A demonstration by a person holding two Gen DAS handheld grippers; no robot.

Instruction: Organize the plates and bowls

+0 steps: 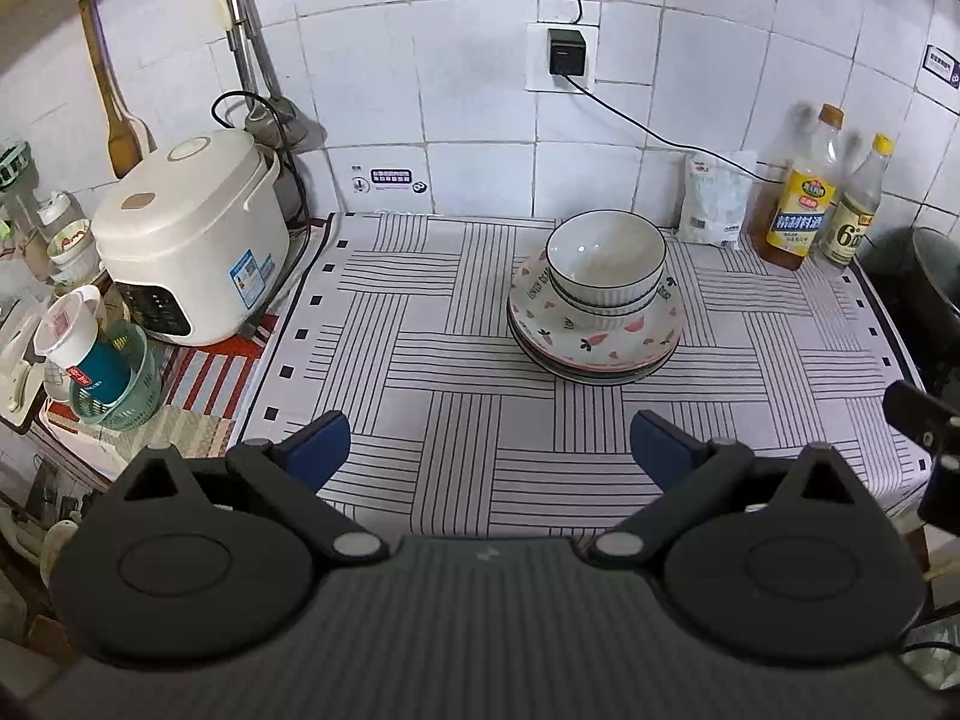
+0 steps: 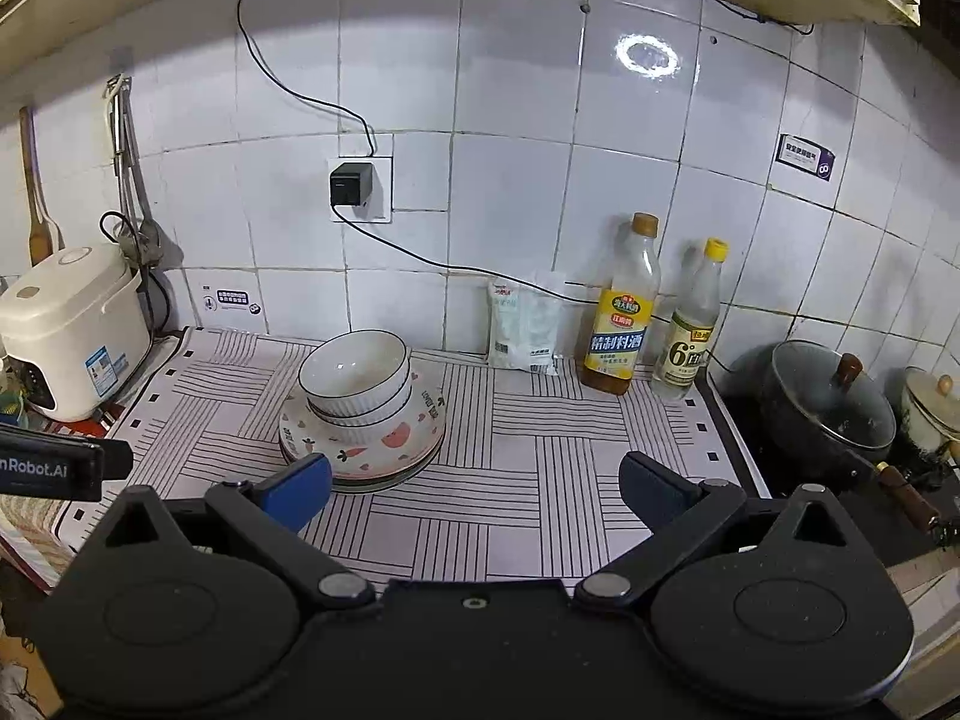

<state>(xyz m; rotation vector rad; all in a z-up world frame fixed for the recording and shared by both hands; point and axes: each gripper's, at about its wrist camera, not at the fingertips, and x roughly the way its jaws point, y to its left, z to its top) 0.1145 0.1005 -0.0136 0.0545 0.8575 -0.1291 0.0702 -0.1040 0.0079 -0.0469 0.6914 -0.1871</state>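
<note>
The sorting looks finished, or very nearly: every dish in view sits in one stack, with two ribbed white bowls (image 1: 606, 267) nested one inside the other on top of a pile of plates (image 1: 594, 339), just right of centre in the left wrist view and left of centre in the right wrist view. No loose plate or bowl shows anywhere else on the cloth, so my judgement is that little is left beyond perhaps squaring the pile. The left gripper (image 1: 491, 450) hangs low in the frame with its jaws wide apart and nothing between them, well short of the stack; the right gripper (image 2: 474, 489) is likewise spread and empty, its left blue pad overlapping the plate rim in the picture, though whether it touches cannot be told. The bowls are glazed ceramic with a dark rim line and fluted outer walls; the top plate is glossy, shallow and printed with pink fruit shapes and dark lettering. Beneath lies a striped tablecloth (image 1: 420, 360) of black line blocks on white, matte and flat. A smooth cream rice cooker (image 1: 192, 240) stands at left, and two clear bottles (image 2: 651, 324) by the tiled wall at right.
</note>
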